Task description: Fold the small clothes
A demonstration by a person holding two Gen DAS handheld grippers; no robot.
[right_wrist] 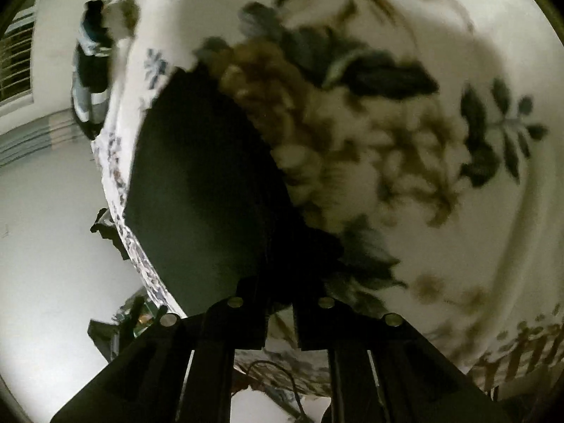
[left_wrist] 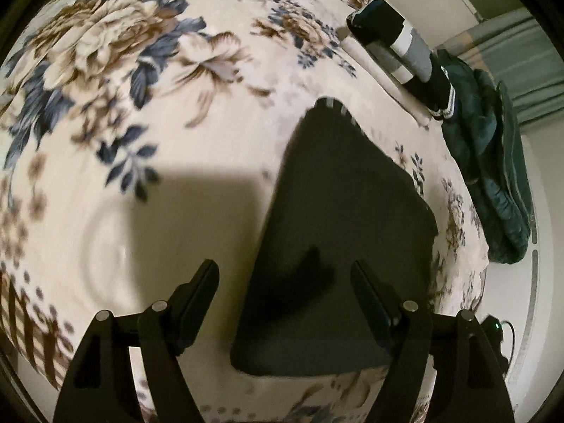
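A black garment (left_wrist: 335,218) lies folded flat on the floral blanket (left_wrist: 148,112), near the blanket's right edge. My left gripper (left_wrist: 283,278) hovers over the garment's near part. It is open wide, with nothing between its fingers (left_wrist: 201,289). In the right wrist view the same black garment (right_wrist: 204,190) spreads from the blanket's left edge. My right gripper (right_wrist: 282,287) sits at the garment's near right corner. Its jaws stand a narrow gap apart and blanket shows through that gap. The fingertips merge with the dark cloth, so any contact there is hidden.
A stack of folded clothes (left_wrist: 398,46) sits at the blanket's far right, also seen as the stack (right_wrist: 91,63). A crumpled dark teal garment (left_wrist: 493,176) hangs over the right edge. Pale floor (right_wrist: 53,246) lies beyond the edge. A cable (right_wrist: 278,377) runs below the right gripper.
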